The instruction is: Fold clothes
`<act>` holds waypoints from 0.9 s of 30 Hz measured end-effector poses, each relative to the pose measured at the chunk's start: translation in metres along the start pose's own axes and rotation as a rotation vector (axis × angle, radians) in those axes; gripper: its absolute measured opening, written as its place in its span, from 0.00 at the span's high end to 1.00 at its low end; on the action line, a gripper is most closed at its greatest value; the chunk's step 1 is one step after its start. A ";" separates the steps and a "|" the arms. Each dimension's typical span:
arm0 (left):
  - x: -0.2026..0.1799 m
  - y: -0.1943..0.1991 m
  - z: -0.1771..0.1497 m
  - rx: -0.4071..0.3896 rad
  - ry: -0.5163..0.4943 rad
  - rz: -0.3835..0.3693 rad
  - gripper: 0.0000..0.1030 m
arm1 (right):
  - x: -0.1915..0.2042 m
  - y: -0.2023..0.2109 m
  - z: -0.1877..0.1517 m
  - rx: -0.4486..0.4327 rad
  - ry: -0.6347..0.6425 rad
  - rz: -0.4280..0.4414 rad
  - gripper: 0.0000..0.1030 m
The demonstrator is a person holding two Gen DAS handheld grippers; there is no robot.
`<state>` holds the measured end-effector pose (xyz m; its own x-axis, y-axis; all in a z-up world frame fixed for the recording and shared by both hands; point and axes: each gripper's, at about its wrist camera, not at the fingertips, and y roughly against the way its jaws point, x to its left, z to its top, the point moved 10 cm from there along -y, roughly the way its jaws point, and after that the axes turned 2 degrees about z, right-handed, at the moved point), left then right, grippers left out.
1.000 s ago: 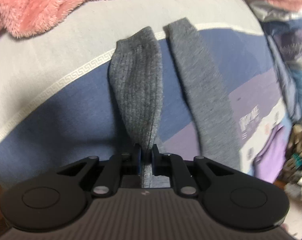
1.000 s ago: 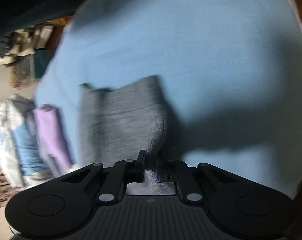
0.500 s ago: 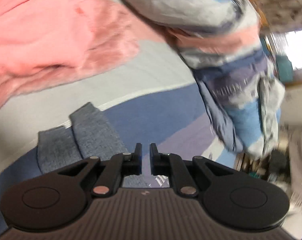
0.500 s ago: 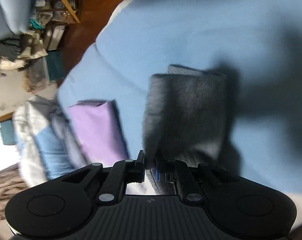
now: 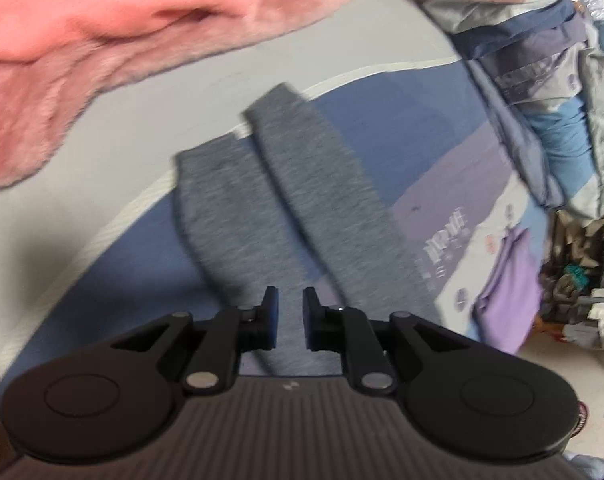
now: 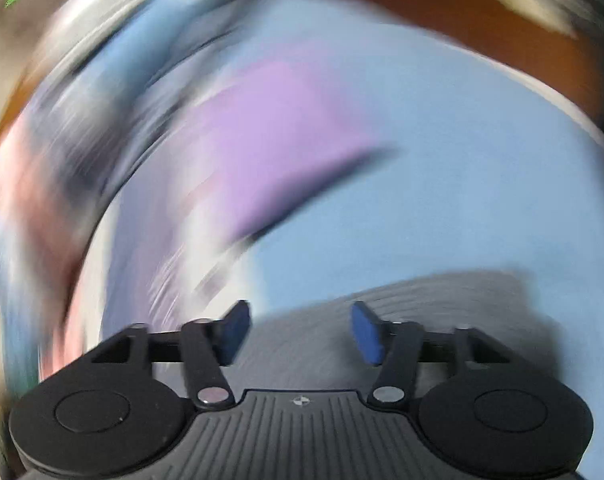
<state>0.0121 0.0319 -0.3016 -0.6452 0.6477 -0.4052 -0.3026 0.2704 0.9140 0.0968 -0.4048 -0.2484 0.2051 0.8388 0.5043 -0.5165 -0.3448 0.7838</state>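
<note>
evidently soft and limp, the grey knit garment [image 5: 286,200] wants pinching at a cuff edge, with left gripper [image 5: 289,308] slightly parted and right gripper [image 6: 300,330] spread wide, both empty.

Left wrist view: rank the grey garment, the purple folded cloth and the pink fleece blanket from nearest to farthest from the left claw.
1. Grey garment: directly ahead of the left claw, passing under its open fingers.
2. Purple folded cloth: off to the right, at the bed edge.
3. Pink fleece blanket: far side, upper left.

Heather-grey leggings [image 5: 286,216] lay on a navy, lilac and pale-grey bedspread [image 5: 401,120] beside a fluffy pink blanket [image 5: 102,40].
</note>
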 end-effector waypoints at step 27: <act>0.098 -0.005 -0.018 0.040 0.170 -0.005 0.63 | 0.260 -0.186 -0.168 0.751 1.067 0.261 0.62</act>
<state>-0.0623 0.0814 -0.3465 -0.7543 0.5170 -0.4046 -0.2800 0.3040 0.9106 0.1071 -0.0516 -0.3237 -0.7553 0.5110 0.4104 0.2111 -0.4032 0.8904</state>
